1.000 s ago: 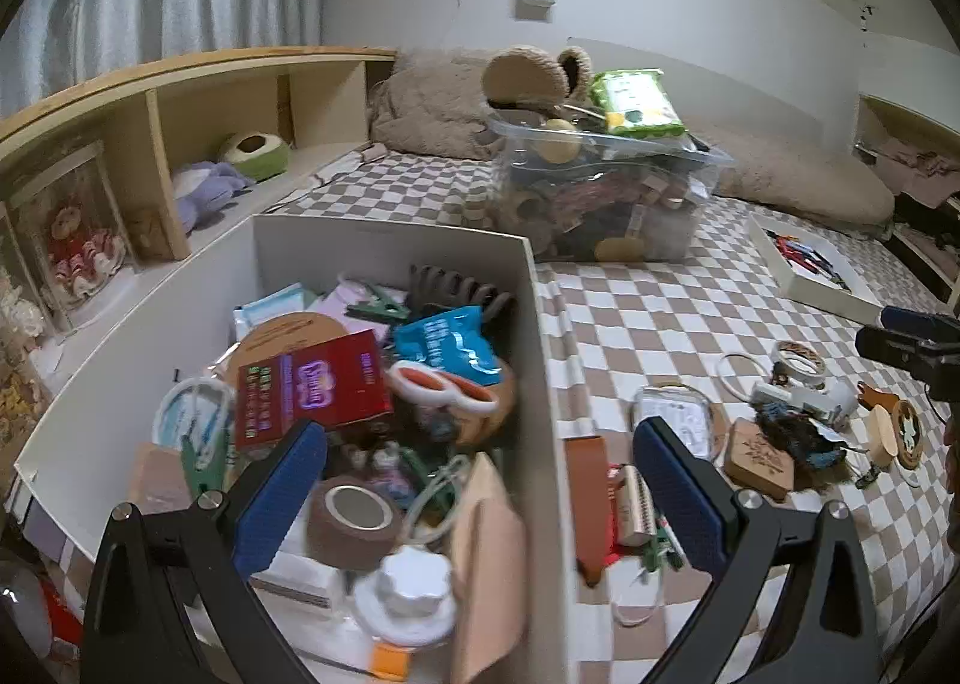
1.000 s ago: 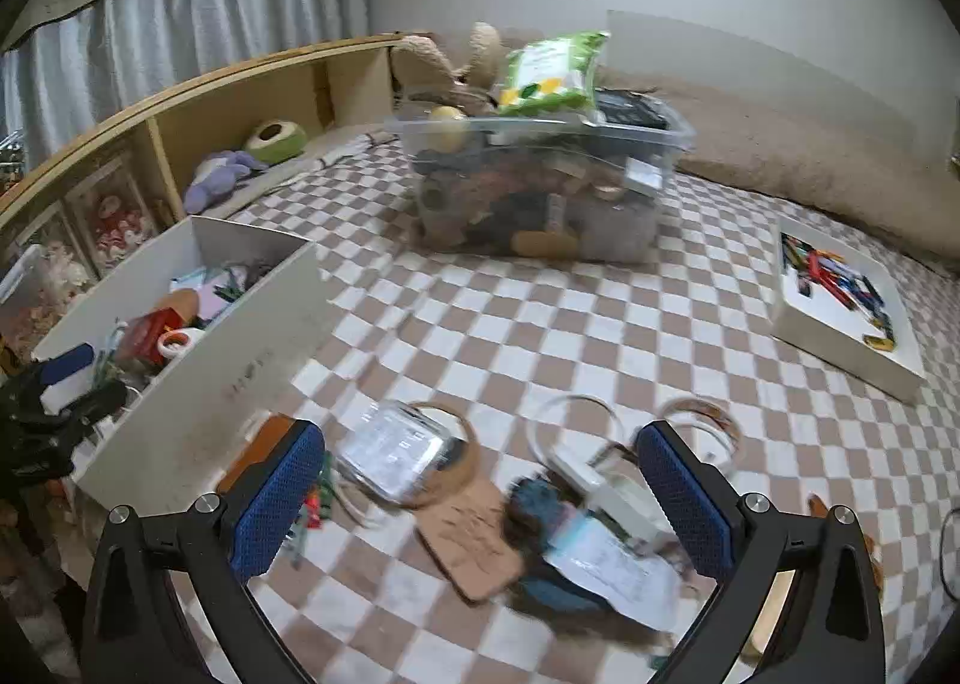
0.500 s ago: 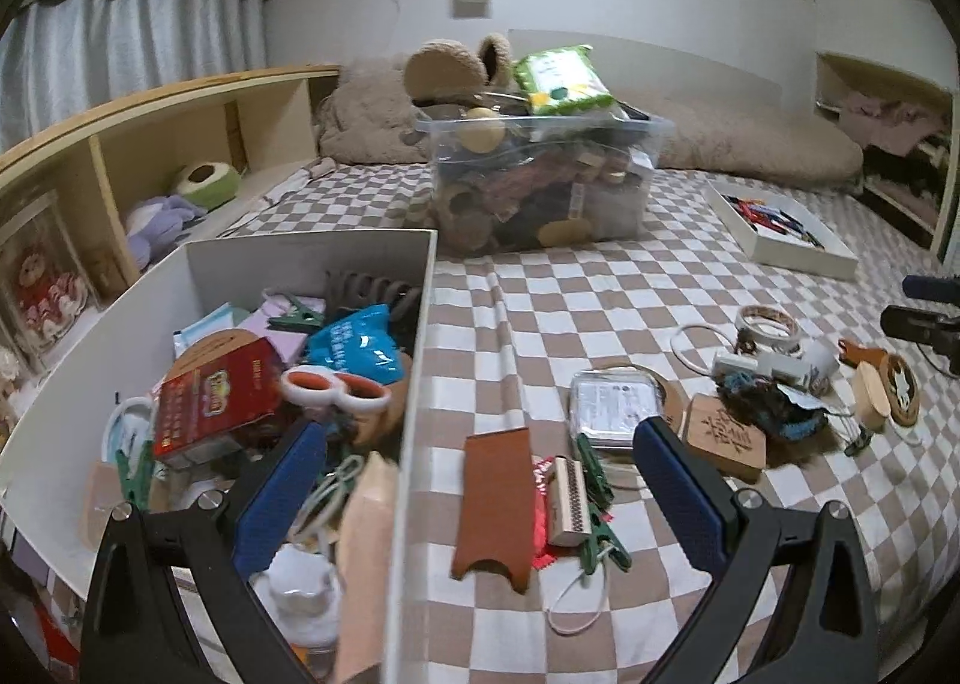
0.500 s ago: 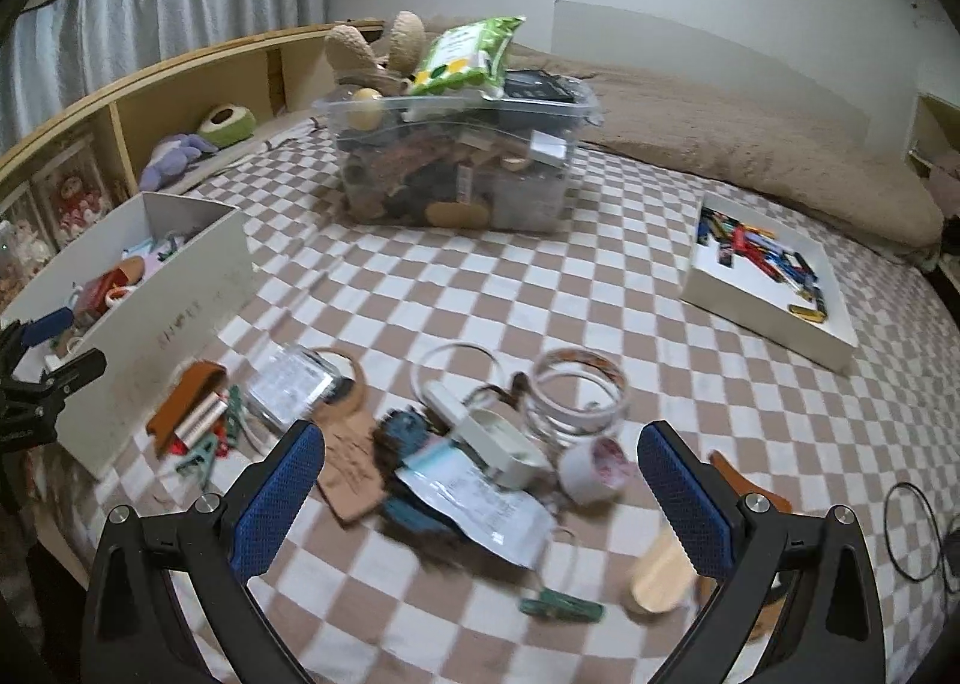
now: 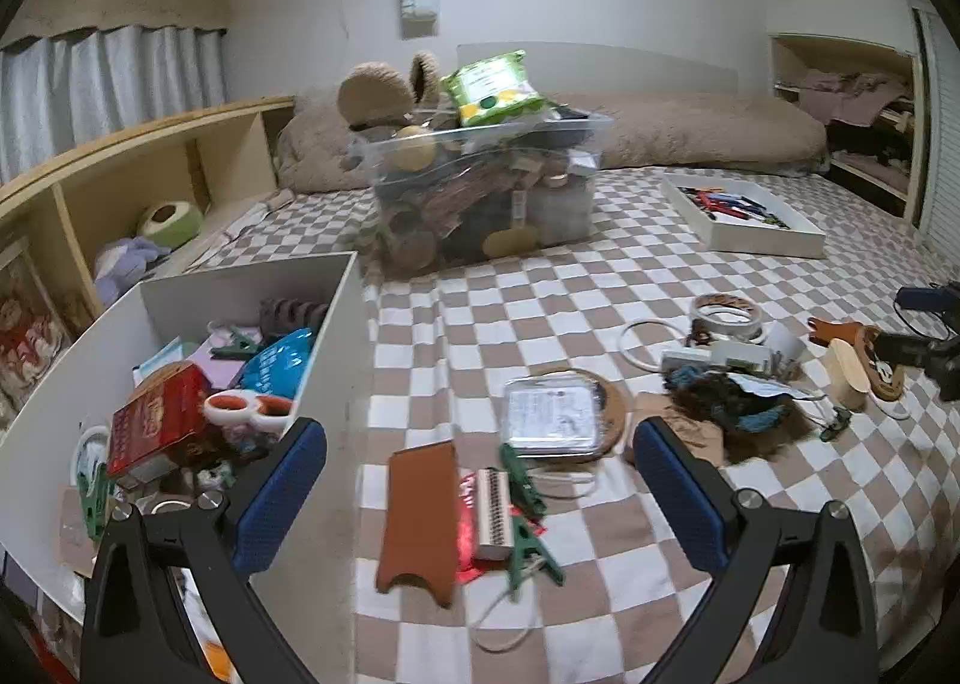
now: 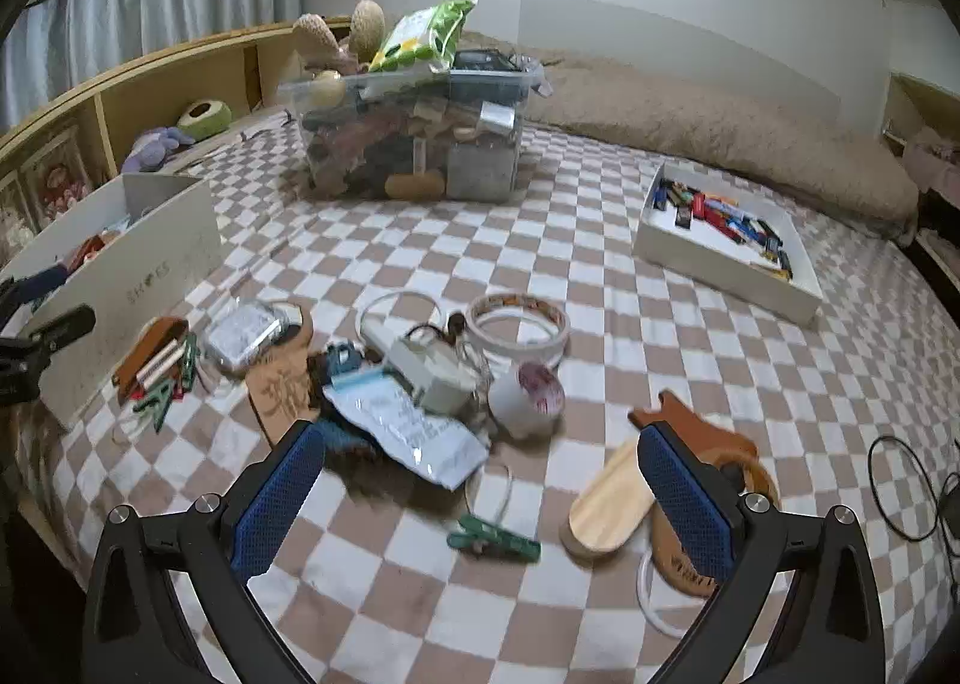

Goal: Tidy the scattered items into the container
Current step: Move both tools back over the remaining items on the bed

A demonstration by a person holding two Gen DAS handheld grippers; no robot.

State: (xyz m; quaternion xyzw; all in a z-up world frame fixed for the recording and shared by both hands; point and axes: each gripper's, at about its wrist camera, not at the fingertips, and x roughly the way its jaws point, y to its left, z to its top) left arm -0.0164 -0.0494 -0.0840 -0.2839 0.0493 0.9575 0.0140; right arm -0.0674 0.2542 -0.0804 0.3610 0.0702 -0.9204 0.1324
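Observation:
A white open box (image 5: 336,324) (image 6: 150,264) holding several small items stands at the left on the checkered bedspread. Scattered beside it lie a brown leather piece (image 5: 420,510), green clips (image 5: 528,546), a clear plastic case (image 5: 552,423) (image 6: 243,331), a tape ring (image 6: 519,321), a white roll (image 6: 528,391), a paper packet (image 6: 414,435), a green clip (image 6: 495,540) and a wooden oval (image 6: 612,498). My left gripper (image 5: 480,495) hangs open above the leather piece and clips. My right gripper (image 6: 480,495) is open over the green clip, holding nothing.
A clear bin (image 5: 486,192) (image 6: 414,138) piled with things stands at the back. A white tray (image 5: 744,219) (image 6: 726,264) of small coloured items lies at the right. Wooden shelves (image 5: 150,168) run along the left; a black cable loop (image 6: 906,486) lies far right.
My left gripper swung right, from over the white box to over the leather piece and clips. My right gripper shifted right and back, so the scattered pile now sits left of centre.

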